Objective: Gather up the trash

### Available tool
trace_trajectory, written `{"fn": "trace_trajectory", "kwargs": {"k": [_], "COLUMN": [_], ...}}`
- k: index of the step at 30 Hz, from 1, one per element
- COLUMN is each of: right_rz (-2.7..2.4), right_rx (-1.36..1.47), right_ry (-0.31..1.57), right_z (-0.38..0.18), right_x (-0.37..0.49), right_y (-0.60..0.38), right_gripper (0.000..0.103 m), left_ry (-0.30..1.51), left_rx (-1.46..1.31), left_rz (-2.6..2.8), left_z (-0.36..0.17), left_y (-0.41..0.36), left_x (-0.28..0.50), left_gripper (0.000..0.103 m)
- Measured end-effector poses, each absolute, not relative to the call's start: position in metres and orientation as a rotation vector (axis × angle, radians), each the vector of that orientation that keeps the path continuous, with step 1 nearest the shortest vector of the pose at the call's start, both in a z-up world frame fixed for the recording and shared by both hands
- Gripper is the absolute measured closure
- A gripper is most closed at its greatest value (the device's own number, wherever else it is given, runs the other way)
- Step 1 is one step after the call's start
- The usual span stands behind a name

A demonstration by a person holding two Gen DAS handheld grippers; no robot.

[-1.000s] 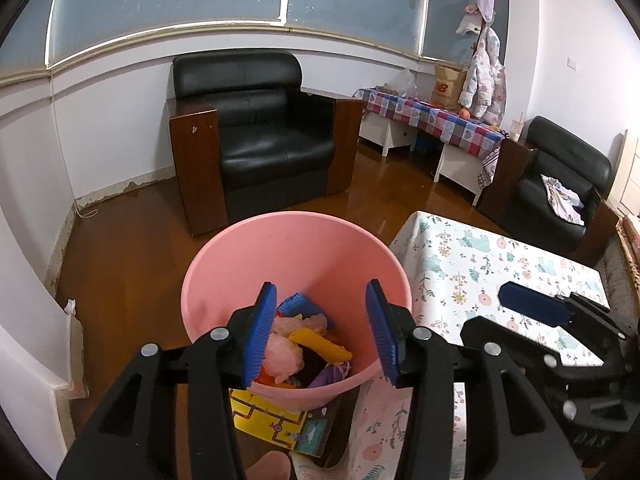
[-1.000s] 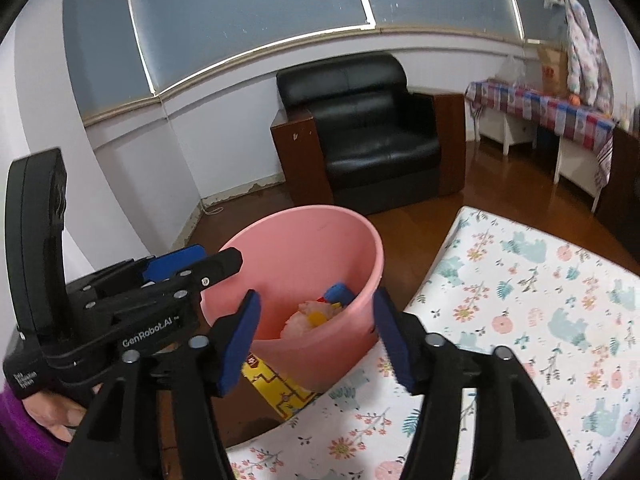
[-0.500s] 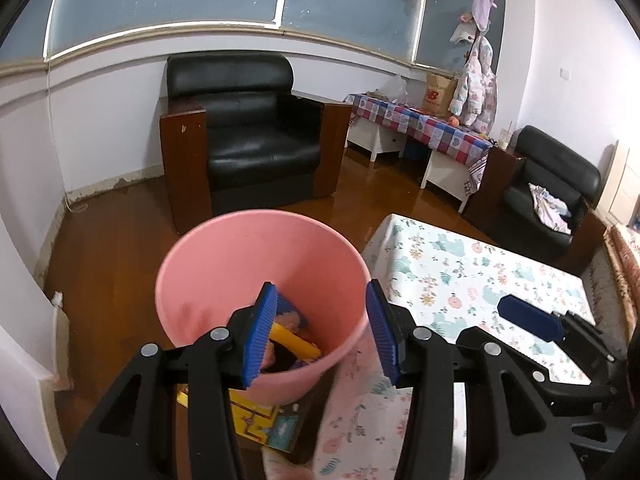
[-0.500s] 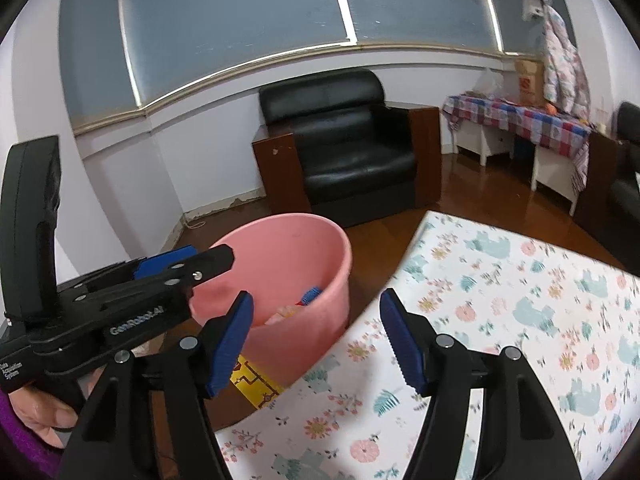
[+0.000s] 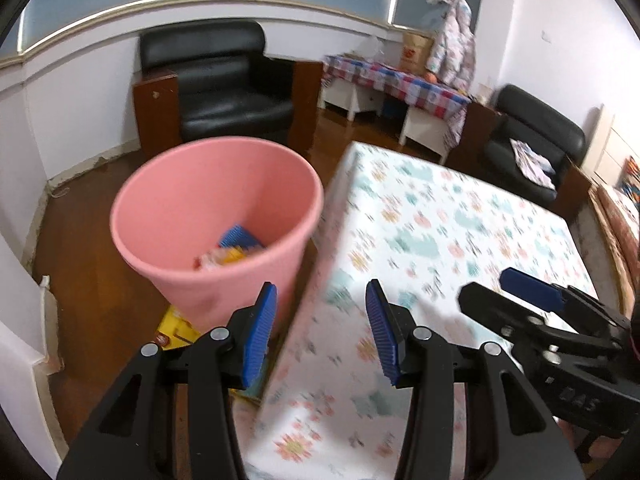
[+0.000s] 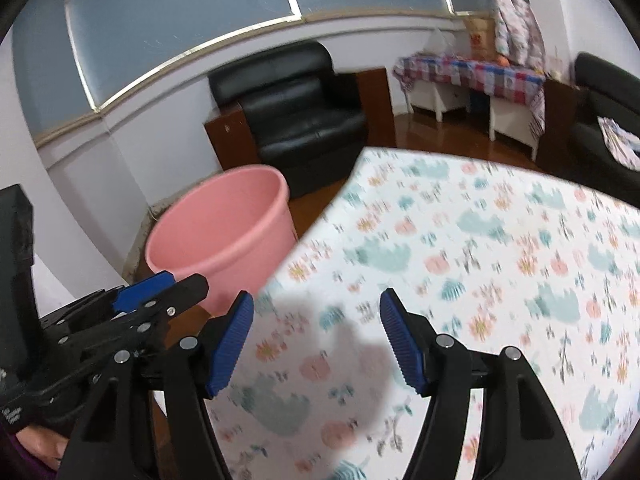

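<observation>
Trash lies low in the pink bin on the floor, just beside the bench. Both the left gripper and right gripper gape empty; swinging carelessly, one could clip the rim and tip it.

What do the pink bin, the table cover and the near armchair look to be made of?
Bin: likely moulded plastic, smooth and matte, with an even colour and a thin rolled rim.
Table cover: probably a printed cloth or vinyl sheet; the floral print drapes over the edge, but blur hides the weave.
Armchair: glossy black leather or faux leather cushions with soft highlights; its side panels look like brown wood.
</observation>
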State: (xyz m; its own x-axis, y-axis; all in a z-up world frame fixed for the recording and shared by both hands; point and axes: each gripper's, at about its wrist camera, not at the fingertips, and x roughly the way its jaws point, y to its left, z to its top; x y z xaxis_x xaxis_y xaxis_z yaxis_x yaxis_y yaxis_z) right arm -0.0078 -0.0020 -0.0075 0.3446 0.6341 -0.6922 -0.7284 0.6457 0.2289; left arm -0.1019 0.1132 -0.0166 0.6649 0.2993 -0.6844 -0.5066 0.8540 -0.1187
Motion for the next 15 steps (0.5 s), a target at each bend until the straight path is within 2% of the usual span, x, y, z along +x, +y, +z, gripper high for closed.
{"fn": "trace_trajectory", "kwargs": {"k": [15], "right_rz": [0.702], "right_rx": [-0.151], "right_ry": [1.047], "right_z": [-0.050], "right_x": [0.020], "right_y": [-0.028], "right_gripper": [0.038], "left_ry": [0.922], "left_rx": [-0.308], "left_rz": [0.379], "left_z": [-0.053], "left_y": [0.088], "left_x": [-0.066], "left_gripper": [0.056]}}
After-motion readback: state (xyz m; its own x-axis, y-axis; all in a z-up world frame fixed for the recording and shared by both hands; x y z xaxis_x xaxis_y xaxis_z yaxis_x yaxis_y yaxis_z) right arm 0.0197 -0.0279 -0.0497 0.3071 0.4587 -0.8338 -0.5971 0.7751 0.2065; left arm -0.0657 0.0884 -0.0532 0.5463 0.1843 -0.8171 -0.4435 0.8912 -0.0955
